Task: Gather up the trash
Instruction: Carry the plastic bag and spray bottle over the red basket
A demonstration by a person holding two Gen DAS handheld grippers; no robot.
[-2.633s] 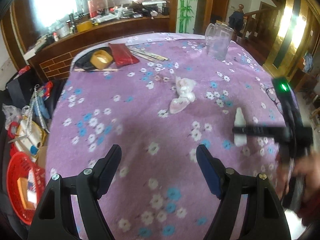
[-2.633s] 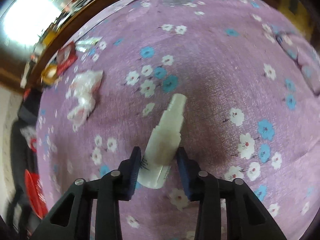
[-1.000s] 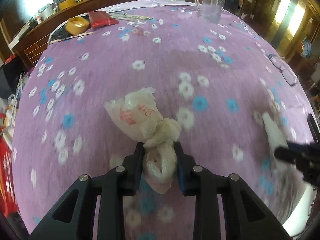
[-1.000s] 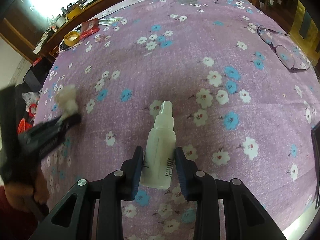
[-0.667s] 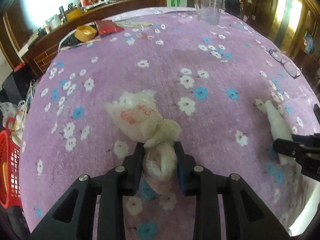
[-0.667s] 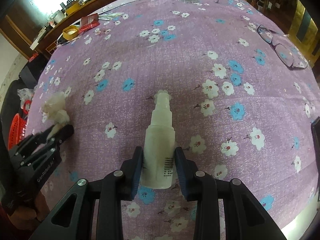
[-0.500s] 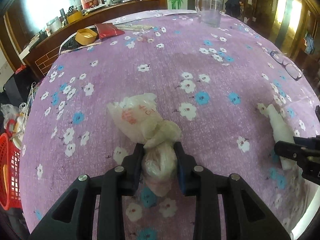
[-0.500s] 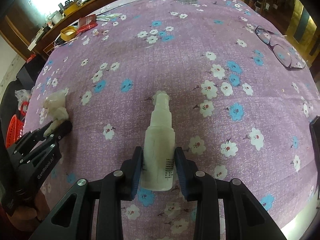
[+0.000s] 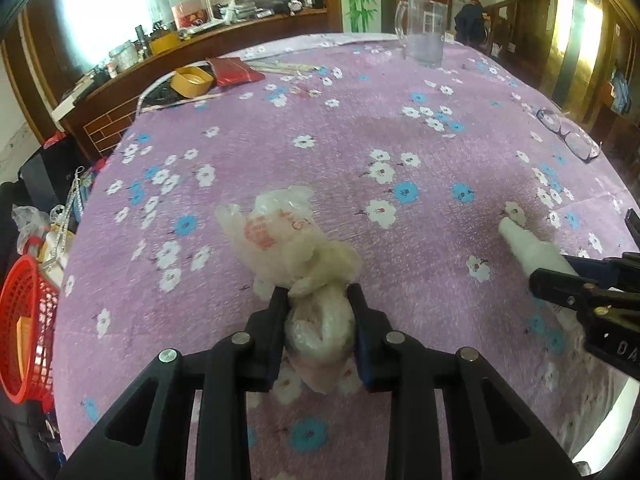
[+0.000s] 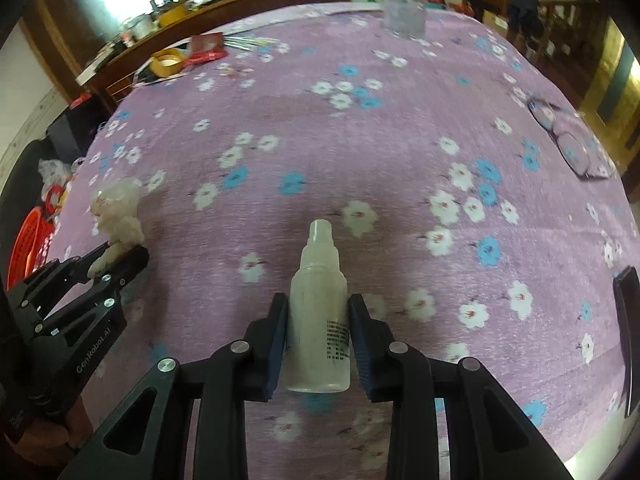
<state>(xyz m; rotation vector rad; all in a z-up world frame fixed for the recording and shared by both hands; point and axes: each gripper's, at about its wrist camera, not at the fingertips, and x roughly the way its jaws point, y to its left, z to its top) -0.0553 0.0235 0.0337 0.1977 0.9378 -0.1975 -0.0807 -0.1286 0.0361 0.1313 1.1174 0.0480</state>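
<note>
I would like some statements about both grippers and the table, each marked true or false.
1. The left gripper is shut on a crumpled translucent plastic bag. True.
2. The right gripper is open and holds nothing. False: it is shut on a white plastic spray bottle.
3. A pair of glasses lies on the purple flowered tablecloth. True.
4. The clear glass pitcher lies on its side. False: it stands upright.
5. A red mesh basket stands on the table. False: it sits beyond the table's edge.
</note>
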